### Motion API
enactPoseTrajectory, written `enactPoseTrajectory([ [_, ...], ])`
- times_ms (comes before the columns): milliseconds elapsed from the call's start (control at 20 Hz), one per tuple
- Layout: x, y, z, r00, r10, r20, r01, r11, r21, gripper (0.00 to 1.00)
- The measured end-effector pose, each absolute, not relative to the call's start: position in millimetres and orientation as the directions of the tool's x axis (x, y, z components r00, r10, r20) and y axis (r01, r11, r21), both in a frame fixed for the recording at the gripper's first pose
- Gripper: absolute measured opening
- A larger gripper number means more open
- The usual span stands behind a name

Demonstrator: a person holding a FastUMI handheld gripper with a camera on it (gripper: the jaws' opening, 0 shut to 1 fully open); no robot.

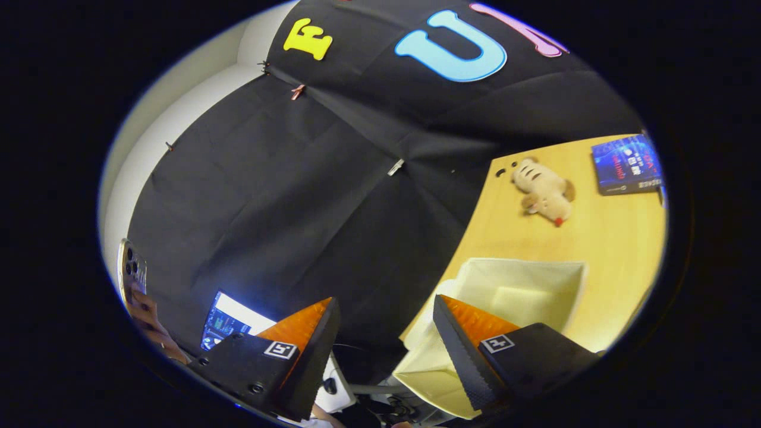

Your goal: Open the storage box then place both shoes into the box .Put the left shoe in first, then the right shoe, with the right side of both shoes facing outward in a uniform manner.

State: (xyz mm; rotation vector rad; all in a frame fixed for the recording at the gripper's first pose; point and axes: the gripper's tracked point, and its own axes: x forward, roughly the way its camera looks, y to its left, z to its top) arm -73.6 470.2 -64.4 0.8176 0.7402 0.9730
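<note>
Storage box (523,285) on table (618,238), plush toy (544,193) and book (627,164) beyond it

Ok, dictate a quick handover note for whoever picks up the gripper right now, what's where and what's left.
Gripper: jaws open, holding nothing, raised and tilted off the table's edge.
Storage box: cream fabric, on the wooden table, just beyond the right finger; top open, what shows of the inside looks bare.
Beyond the box: plush toy and a book.
Left: place the left shoe, then the right, right sides outward.
</note>
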Motion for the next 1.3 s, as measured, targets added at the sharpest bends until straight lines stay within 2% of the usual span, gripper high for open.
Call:
enactPoseTrajectory([
  [150,-66,414,-80,0.476,0.852,-0.22,-0.411,0.437,0.8,0.96],
  [300,-57,360,-104,0.568,0.774,-0.28,-0.362,0.54,0.759,0.96],
  [550,-66,270,-171,0.614,0.649,-0.45,-0.23,0.692,0.684,0.96],
  [700,-76,221,-230,0.584,0.56,-0.588,-0.142,0.783,0.605,0.96],
  [850,-98,181,-290,0.505,0.486,-0.713,-0.063,0.845,0.531,0.97],
  [1050,-120,169,-354,0.386,0.452,-0.804,-0.047,0.88,0.472,0.93],
  [1300,-119,169,-403,0.318,0.408,-0.856,-0.046,0.908,0.416,0.81],
])
